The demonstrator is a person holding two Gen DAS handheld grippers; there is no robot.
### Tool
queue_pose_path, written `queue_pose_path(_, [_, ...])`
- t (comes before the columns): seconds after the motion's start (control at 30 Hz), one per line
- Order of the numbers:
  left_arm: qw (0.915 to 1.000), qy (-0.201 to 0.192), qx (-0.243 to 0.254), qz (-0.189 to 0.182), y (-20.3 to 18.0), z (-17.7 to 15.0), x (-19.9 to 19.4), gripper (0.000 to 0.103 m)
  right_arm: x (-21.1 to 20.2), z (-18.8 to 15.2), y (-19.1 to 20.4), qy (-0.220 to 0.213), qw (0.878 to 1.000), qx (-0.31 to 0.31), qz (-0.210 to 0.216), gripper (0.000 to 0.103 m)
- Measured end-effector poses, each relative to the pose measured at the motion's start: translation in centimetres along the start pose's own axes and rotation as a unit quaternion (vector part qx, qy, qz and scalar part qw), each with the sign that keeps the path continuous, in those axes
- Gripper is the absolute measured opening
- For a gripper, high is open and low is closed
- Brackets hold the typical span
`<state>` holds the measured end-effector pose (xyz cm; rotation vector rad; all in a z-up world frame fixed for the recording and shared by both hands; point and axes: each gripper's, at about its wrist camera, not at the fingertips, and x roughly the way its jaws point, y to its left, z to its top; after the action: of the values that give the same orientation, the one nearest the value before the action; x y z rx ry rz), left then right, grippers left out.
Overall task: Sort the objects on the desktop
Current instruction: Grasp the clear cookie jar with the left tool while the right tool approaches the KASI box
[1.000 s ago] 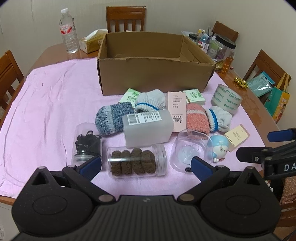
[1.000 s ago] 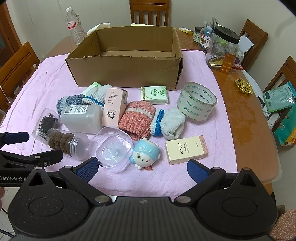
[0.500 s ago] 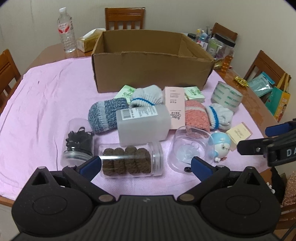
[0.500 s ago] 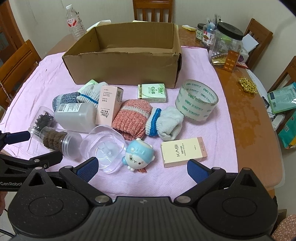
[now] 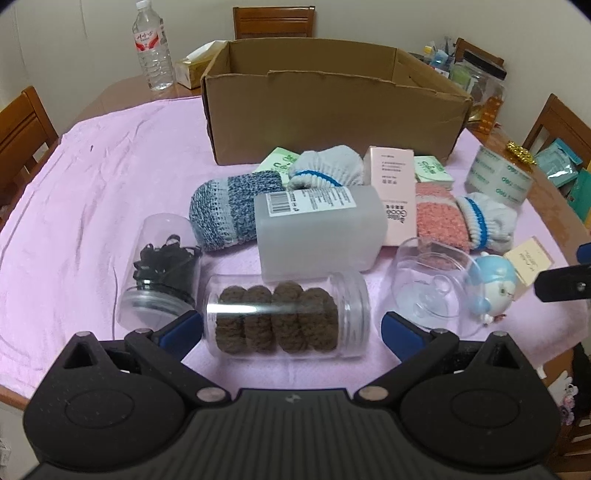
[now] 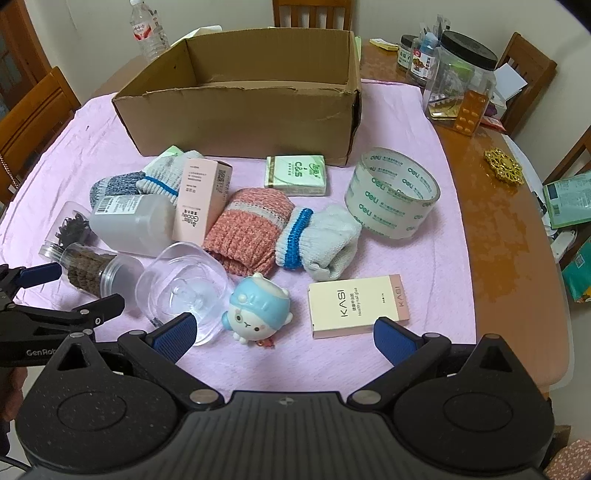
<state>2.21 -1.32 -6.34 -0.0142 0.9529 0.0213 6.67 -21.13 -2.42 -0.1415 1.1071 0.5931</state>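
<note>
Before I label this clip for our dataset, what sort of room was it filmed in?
Most likely a home dining room: a brown wooden table under a pink cloth, ringed by slatted wooden chairs, with everyday clutter like a clear plastic water bottle and food jars at the far edge.

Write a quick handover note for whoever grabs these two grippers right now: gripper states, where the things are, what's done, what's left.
Left gripper: open, holding nothing, lined up on the jar of brown hair ties, which lies on its side.
Right gripper: open, holding nothing, low near the blue toy figure and KASI box.
Cardboard box: nothing visible inside.
Done: nothing sorted yet.
Left: everything on the pink cloth, including socks, tape roll, bottle and jars.
</note>
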Motion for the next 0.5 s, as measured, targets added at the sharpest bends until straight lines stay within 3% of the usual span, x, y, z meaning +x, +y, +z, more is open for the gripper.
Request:
queue_pose_path(0.27, [1.0,-0.003,0.002,0.004,-0.1,0.4,1.1,0.1,0.5,0.0,-0.9,0.005,1.0,0.003,-0.004,0.103])
queue_pose_path(0.37, [0.9999,-0.002,0.001,0.01,-0.1,0.4,1.4,0.091,0.6,0.0,-1.3,0.009,1.0,0.006,-0.007,0.103])
queue_pose_path(0.5, [0.9999,-0.006,0.0,0.013,-0.1,0.5,1.6,0.091,0.9,-0.3,-1.9,0.012,1.0,0.003,-0.009,0.103])
